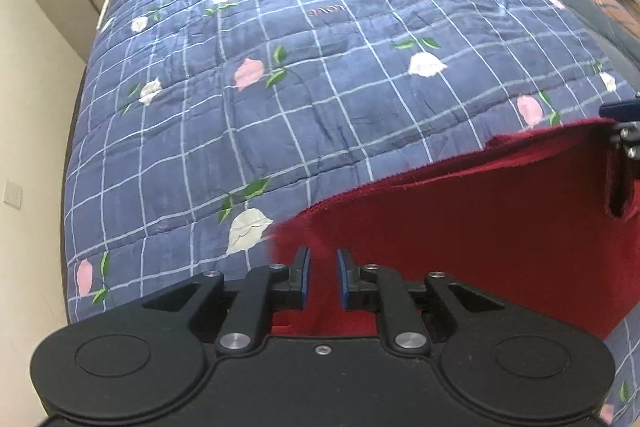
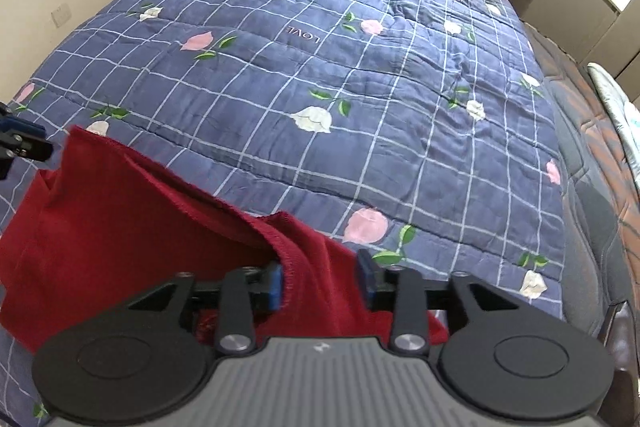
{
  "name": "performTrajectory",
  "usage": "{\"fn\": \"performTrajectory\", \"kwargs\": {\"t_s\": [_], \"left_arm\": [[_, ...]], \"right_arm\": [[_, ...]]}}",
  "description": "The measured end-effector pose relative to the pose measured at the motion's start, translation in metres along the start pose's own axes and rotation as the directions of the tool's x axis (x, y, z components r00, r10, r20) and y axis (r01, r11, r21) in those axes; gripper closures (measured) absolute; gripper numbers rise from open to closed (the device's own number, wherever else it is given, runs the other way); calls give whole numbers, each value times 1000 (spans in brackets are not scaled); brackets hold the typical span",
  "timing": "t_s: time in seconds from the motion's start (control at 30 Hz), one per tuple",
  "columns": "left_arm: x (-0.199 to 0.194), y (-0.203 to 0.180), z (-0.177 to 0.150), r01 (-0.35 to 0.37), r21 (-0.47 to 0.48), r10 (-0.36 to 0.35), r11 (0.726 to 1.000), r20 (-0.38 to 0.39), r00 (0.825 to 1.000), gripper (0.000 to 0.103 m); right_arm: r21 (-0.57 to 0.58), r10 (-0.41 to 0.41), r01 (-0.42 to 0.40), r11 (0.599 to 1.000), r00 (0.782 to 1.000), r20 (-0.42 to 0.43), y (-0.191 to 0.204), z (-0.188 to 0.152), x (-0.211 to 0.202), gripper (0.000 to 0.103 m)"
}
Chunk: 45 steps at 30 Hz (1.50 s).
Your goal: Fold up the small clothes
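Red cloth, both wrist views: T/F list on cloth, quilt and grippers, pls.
1. The red cloth lies on a blue checked quilt with printed flowers. True.
2. The right gripper is clamped tight on the cloth. False: its jaws stand apart, with cloth between them.
3. The quilt bears the word LOVE. True.
4. The left gripper has nothing between its fingers. False: red cloth sits in the narrow gap.
5. The cloth is green. False: it is dark red.

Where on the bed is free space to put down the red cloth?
The quilt is bare from the red cloth up to its far edge and to the dark mattress strip at its right. It is crowded only at the near edge, around both grippers' fingers.
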<state>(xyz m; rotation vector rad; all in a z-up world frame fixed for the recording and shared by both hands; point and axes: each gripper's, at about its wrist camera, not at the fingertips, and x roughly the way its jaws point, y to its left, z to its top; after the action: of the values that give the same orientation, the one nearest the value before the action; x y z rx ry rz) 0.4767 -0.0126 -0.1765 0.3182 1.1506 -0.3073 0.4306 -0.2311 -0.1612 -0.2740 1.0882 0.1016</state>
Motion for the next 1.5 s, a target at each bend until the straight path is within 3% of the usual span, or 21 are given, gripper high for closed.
{"fn": "performTrajectory", "kwargs": {"t_s": [0.07, 0.23, 0.3, 0.4, 0.53, 0.67, 0.87, 1.0, 1.17, 1.33, 1.5], "left_arm": [[-5, 3, 0, -3, -28, 3, 1000, 8, 1000, 85], [-22, 12, -6, 0, -107, 3, 994, 28, 1000, 65], [-26, 12, -10, -4, -126, 8, 992, 30, 1000, 48], [-32, 11, -19, -13, -147, 17, 989, 31, 999, 34], [-32, 6, -30, -16, -146, 17, 989, 5, 1000, 28], [-32, 1, -39, -18, -164, 14, 986, -25, 1000, 20], [-35, -2, -56, -14, -212, 0, 977, -65, 998, 11], [-35, -3, -70, -24, -235, 2, 972, -95, 996, 6], [-33, -2, -89, -57, -233, 22, 971, -152, 988, 6], [-34, 2, -104, -58, -238, 10, 969, -197, 980, 6], [-42, -1, -106, -74, -232, 31, 970, -186, 982, 6]], "right_arm": [[8, -6, 6, 1000, 1000, 1, -4, 1, -1, 32], [26, -16, 16, 1000, 1000, 9, -10, 1, -2, 12], [53, 15, -15, 998, 1000, 9, -15, 0, -2, 10], [135, 58, -60, 989, 998, 20, -27, 2, -1, 5], [270, 72, -89, 959, 995, 71, -50, 11, -8, 1], [308, 64, -97, 946, 991, 116, -54, 6, -15, 0], [200, 100, -88, 976, 994, -52, -16, -43, 16, 0], [82, -9, 22, 996, 988, -156, 11, -71, 42, 0], [129, -111, 136, 982, 976, -186, -1, -85, 68, 0], [180, -183, 207, 962, 973, -144, -39, -78, 74, 0], [311, -315, 322, 894, 946, -74, -88, -71, 46, 0]]}}
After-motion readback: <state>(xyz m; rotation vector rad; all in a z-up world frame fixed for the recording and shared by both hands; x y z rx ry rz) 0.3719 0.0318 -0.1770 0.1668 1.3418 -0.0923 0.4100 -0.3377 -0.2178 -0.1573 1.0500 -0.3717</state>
